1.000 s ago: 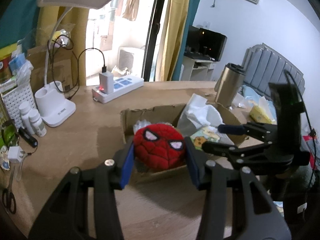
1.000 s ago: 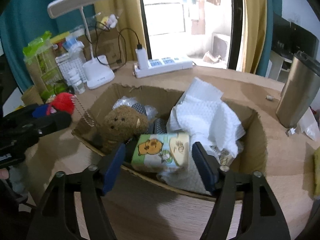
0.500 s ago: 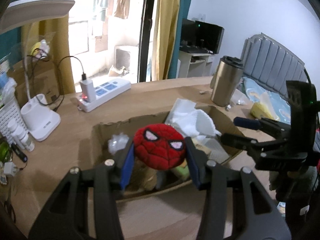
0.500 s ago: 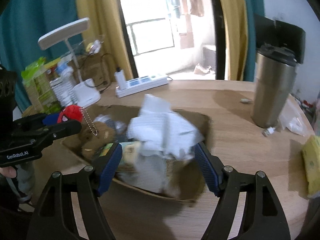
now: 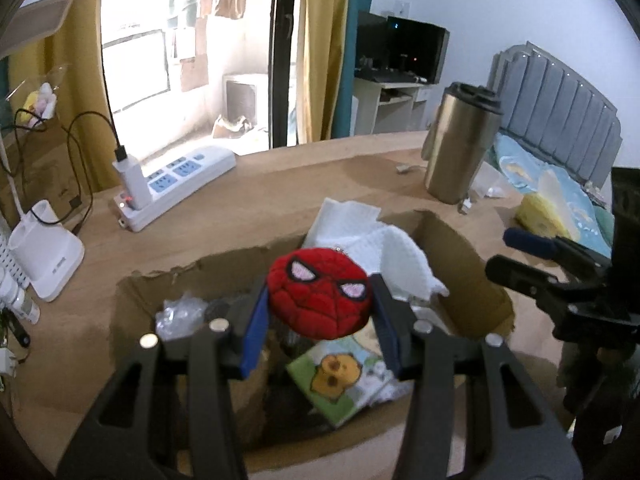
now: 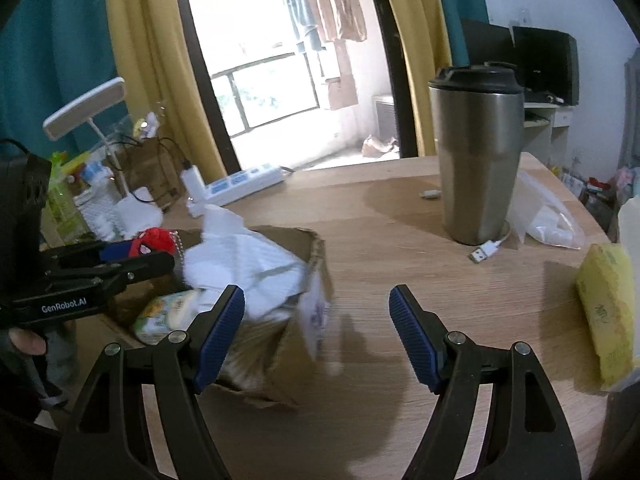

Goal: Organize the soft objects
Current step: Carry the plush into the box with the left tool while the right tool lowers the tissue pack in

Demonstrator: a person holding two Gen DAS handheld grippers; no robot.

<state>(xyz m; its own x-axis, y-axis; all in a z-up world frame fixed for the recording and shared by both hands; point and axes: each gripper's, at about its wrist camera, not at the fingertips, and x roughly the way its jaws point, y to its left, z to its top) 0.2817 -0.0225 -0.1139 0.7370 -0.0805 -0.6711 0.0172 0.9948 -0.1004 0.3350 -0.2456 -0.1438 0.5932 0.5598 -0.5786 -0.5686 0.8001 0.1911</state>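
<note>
My left gripper [image 5: 318,300] is shut on a red Spider-Man plush head [image 5: 320,296] and holds it above the open cardboard box [image 5: 468,252]. In the box lie a white cloth [image 5: 384,248], a green tissue pack with a bear print [image 5: 340,376] and a crinkled clear bag [image 5: 180,312]. My right gripper [image 6: 316,308] is open and empty over the table beside the box's right end [image 6: 320,264]. The plush [image 6: 154,240] and left gripper also show in the right wrist view at the left.
A steel tumbler [image 6: 476,152] stands on the wooden table [image 6: 392,208] behind the right gripper, with a USB plug [image 6: 486,250] and clear bag [image 6: 548,220] by it. A yellow sponge [image 6: 608,312] lies at right. A power strip [image 5: 176,180] and lamp base [image 5: 48,256] stand at left.
My left gripper carried the plush forward from the box's near edge to above its middle. My right gripper swung right, away from the box's contents toward the bare table and tumbler.
</note>
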